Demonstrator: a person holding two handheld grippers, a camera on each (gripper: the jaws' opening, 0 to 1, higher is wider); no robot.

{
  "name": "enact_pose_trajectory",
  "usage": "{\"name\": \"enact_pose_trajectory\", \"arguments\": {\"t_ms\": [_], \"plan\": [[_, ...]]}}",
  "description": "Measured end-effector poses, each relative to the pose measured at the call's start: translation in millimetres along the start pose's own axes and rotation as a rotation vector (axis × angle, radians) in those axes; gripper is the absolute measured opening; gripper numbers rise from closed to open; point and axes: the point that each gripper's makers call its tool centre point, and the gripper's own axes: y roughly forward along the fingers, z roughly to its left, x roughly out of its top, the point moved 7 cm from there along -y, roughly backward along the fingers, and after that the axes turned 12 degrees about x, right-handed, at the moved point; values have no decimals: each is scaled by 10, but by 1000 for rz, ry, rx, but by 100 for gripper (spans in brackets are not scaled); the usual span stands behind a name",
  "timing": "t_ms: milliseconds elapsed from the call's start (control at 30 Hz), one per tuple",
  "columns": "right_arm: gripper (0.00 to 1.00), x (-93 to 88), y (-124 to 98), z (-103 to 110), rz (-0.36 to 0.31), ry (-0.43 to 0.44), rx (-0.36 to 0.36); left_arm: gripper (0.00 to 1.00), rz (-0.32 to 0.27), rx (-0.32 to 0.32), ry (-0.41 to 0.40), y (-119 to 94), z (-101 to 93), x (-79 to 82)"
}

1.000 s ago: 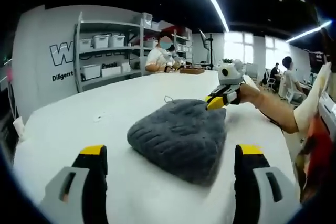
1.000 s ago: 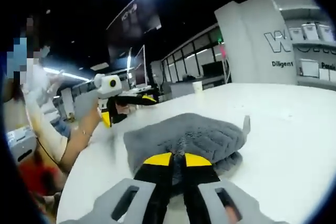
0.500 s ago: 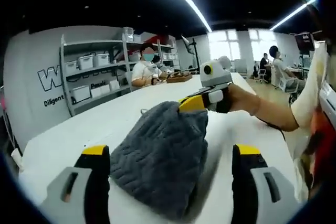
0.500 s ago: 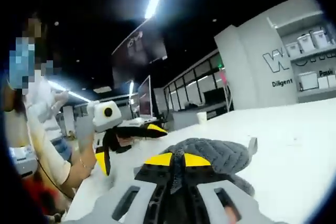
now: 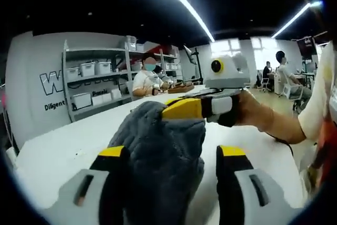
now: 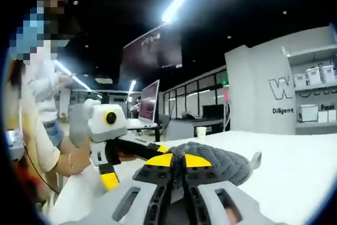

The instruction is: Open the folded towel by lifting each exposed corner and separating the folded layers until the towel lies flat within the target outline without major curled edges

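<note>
The grey quilted towel (image 5: 158, 156) hangs bunched up above the white table (image 5: 52, 156). My right gripper (image 5: 181, 108) reaches in from the right and is shut on the towel's top edge, holding it raised. My left gripper (image 5: 172, 151) stands open, its two yellow-tipped jaws on either side of the hanging cloth. In the right gripper view my right gripper (image 6: 178, 160) pinches the towel (image 6: 221, 162) between its closed yellow tips. There the left gripper (image 6: 134, 164) comes in from the left with its jaws spread, held by a hand.
Grey shelves with white bins (image 5: 89, 85) line the far wall. A person (image 5: 145, 77) sits at the table's far end, and others sit at the back right (image 5: 279, 64). The holder's forearm (image 5: 268, 122) crosses the right side. A monitor (image 6: 150, 98) and paper cup (image 6: 200, 131) stand far off.
The right gripper has lifted the towel's edge off the table. The left gripper has closed in until the cloth hangs between its jaws, which have narrowed slightly.
</note>
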Motion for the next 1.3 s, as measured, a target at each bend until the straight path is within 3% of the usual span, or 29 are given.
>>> {"name": "enact_pose_trajectory", "arguments": {"t_ms": [200, 400, 467, 633, 867, 933, 1067, 1100, 1200, 1300], "plan": [[0, -3, 159, 161, 17, -86, 72, 48, -16, 28, -53, 44, 34, -56], [4, -5, 148, 147, 19, -85, 71, 31, -29, 40, -67, 57, 55, -72], [9, -3, 144, 134, 16, -75, 72, 22, -40, 55, -59, 57, 68, -71], [19, 9, 155, 161, 14, -68, 81, 17, -61, 93, -64, 32, 140, -76], [47, 77, 97, 189, 18, -85, 91, 16, -105, 159, -113, -68, 311, -28], [57, 82, 71, 148, 25, -93, 58, 16, -120, 192, -141, -102, 373, -16], [76, 50, 44, 118, 65, -94, 37, 16, -136, 261, -185, -167, 489, -30], [79, -10, 28, 76, 121, -71, 17, 16, -139, 282, -186, -184, 520, -30], [95, -60, 29, 38, 163, -63, -15, 16, -141, 327, -169, -243, 587, -11], [100, -109, 30, 32, 202, -57, -22, 16, -145, 375, -191, -310, 677, -12]]}}
